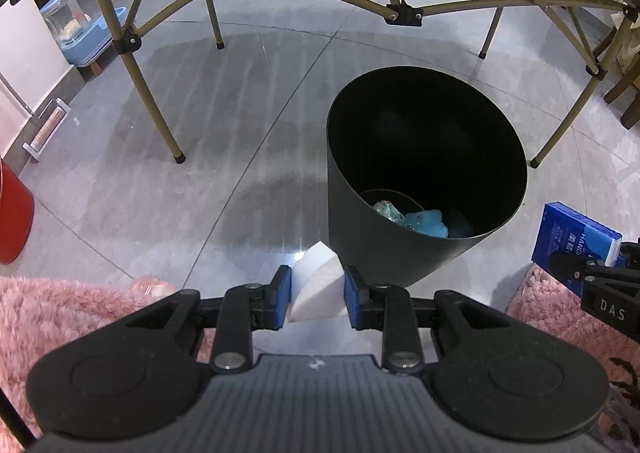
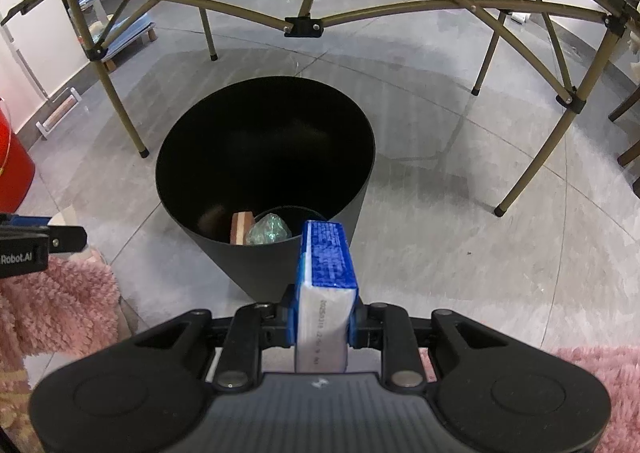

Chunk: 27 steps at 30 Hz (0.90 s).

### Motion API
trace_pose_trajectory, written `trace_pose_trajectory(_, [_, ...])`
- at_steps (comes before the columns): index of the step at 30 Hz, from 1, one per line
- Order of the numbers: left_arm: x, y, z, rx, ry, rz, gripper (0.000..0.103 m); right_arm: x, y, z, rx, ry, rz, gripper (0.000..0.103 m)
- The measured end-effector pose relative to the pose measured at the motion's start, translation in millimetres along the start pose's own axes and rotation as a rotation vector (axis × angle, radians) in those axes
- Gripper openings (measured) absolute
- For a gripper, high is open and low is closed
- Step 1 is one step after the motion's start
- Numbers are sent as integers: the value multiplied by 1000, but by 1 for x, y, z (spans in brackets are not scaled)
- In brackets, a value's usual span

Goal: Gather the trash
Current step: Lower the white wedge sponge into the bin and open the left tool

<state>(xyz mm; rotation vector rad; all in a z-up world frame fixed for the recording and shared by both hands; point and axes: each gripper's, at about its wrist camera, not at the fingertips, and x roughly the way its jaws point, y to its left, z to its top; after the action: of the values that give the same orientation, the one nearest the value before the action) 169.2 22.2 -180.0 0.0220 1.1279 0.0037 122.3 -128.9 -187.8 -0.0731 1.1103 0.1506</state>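
Currently left gripper (image 1: 317, 293) clamps a white foam wedge (image 1: 316, 285), right gripper (image 2: 323, 319) a blue tissue pack (image 2: 326, 273); black bin (image 1: 424, 173) sits just ahead and below both, so carry each past the near rim before releasing

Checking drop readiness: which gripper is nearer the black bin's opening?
Right, by a small margin. The right gripper faces the black bin head-on, blue tissue pack overlapping its rim; the left gripper sits left of it.
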Motion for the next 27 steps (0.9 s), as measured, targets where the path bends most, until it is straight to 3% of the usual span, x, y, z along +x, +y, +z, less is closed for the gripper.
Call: trace_pose_trajectory(27, [17, -68, 66, 48, -49, -76, 28, 8, -40, 32, 128, -63, -59, 22])
